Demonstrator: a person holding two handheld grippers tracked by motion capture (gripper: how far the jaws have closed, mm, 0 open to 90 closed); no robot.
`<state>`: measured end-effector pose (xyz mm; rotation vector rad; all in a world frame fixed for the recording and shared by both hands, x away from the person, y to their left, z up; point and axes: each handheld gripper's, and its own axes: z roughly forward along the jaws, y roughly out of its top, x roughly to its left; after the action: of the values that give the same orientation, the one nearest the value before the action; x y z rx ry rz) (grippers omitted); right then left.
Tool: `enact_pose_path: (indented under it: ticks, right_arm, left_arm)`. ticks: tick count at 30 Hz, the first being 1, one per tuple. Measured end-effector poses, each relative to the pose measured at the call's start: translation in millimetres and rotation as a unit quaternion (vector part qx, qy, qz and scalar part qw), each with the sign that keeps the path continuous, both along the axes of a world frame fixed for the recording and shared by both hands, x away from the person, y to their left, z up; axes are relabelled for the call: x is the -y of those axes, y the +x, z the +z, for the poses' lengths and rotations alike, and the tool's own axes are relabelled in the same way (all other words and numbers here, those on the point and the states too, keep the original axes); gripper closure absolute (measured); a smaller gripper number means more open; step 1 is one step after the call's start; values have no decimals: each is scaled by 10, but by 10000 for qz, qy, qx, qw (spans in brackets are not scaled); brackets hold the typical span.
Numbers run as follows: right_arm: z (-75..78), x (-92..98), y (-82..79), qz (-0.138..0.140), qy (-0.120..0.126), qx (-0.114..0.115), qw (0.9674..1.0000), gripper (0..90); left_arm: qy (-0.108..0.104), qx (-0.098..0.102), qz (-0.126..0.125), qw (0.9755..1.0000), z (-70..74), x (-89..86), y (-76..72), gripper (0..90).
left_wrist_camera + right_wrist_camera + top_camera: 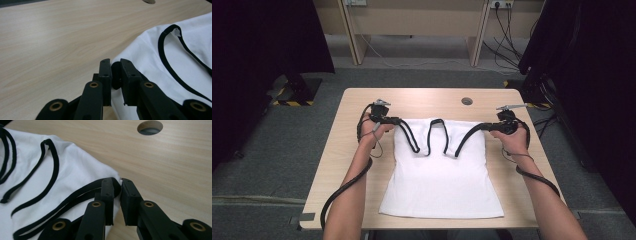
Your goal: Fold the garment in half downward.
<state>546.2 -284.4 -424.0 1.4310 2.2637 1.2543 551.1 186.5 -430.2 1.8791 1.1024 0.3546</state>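
White tank top on wooden table, black-trimmed shoulder edges pinched by left gripper, right gripper

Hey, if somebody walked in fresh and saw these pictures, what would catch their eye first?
Probably the white top with black trim, spread flat in the middle of the wooden table. Next, the two black claws at its upper corners: the left claw and the right claw each pinch the cloth there. A round hole in the table sits near the far edge.
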Motion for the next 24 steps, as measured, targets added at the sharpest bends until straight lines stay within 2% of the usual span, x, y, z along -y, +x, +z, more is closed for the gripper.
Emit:
enact_pose_path:
  ticks: [1,5,6,24]
  right_arm:
    - [0,0,0,0,0,0,10000,817]
    - [57,17,5,20,58,59,10000,818]
    - [57,17,5,20,58,59,10000,819]
    - [342,36,26,37,134,336,9993,821]
  left_arm:
    - [-56,-29,89,9999,29,-20,-18,797]
    - [-120,6,118,9999,58,-37,-17,803]
    - [-219,39,131,9997,93,-51,-13,803]
    - [-213,349,130,9991,341,-75,-10,812]
